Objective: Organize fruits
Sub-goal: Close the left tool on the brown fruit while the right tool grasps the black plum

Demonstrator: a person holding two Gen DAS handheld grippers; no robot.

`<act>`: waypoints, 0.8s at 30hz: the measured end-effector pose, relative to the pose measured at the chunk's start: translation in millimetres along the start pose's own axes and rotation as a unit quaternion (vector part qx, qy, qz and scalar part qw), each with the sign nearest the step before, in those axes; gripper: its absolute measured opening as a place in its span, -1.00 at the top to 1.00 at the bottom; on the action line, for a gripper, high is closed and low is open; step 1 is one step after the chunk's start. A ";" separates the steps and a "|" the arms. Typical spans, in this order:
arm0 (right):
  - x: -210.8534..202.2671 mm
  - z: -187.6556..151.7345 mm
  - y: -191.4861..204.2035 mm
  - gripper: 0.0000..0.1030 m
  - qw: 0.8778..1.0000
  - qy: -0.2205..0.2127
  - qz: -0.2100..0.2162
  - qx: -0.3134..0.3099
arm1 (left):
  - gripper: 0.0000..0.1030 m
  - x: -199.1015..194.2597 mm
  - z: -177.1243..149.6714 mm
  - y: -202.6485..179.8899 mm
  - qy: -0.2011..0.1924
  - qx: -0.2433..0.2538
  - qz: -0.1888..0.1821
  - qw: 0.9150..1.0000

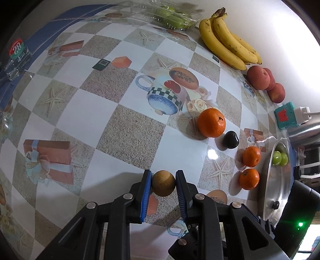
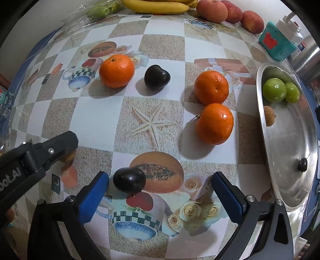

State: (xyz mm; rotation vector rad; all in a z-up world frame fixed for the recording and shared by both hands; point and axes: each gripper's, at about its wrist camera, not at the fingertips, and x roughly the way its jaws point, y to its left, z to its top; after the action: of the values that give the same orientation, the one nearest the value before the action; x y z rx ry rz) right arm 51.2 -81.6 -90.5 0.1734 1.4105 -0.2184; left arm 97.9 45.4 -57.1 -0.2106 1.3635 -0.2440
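The small brown fruit (image 1: pixel 163 183) sits between the two blue pads of the left gripper (image 1: pixel 163 186), and the pads press on it from both sides, so the gripper is closed on it. The fruit is just above the table (image 1: pixel 112 128), which has a cloth with squares, starfish and cups printed on it. Past the brown fruit, farther up the table, lies a big orange (image 1: pixel 211 122), and just beside that orange is a dark plum (image 1: pixel 230 140). To the right of the brown fruit are two smaller oranges (image 1: pixel 251 156), one right behind the other (image 1: pixel 249 179). Beside them, still farther from the brown fruit, is a shiny metal tray (image 1: pixel 276 192) with two green fruits (image 1: pixel 280 158) in it. In the right wrist view, one more small brown fruit (image 2: pixel 269 118) lies in the tray near the green ones. Far from the brown fruit, by the wall, are yellow bananas (image 1: pixel 228 43), three red peaches (image 1: pixel 264 82) and a clear box with green fruit (image 1: pixel 170 15). The right gripper (image 2: pixel 160 192) points down at the table with its blue fingers wide apart. A second dark plum (image 2: pixel 129 180) lies between them, close to the left finger, and the fingers do not squeeze it.
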 end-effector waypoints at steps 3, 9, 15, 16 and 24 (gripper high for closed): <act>2.6 4.1 1.8 -1.00 1.000 0.001 0.001 0.001 | 0.49 0.1 0.1 0.9 0.000 -0.002 0.000 1.000; 7.1 3.7 -0.9 -1.00 1.000 0.002 0.004 -0.002 | 0.49 -0.2 0.0 1.5 0.002 -0.004 0.000 1.000; 3.4 -5.1 -5.3 -1.00 1.000 -0.005 0.005 0.005 | 0.49 1.2 -0.7 2.3 0.003 -0.009 -0.001 1.000; 3.0 -5.1 -5.8 -1.00 1.000 -0.006 0.006 0.006 | 0.49 1.5 -0.9 2.1 0.004 -0.009 -0.001 1.000; -2.2 -10.7 -7.2 -1.00 1.000 -0.009 0.006 0.004 | 0.49 2.0 -1.5 3.8 0.004 -0.015 0.003 1.000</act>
State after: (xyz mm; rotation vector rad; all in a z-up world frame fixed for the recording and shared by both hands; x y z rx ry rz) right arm 38.8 -85.9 -89.9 0.1858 1.3906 -0.2146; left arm 97.0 48.4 -60.4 -0.2311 1.3762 -0.2187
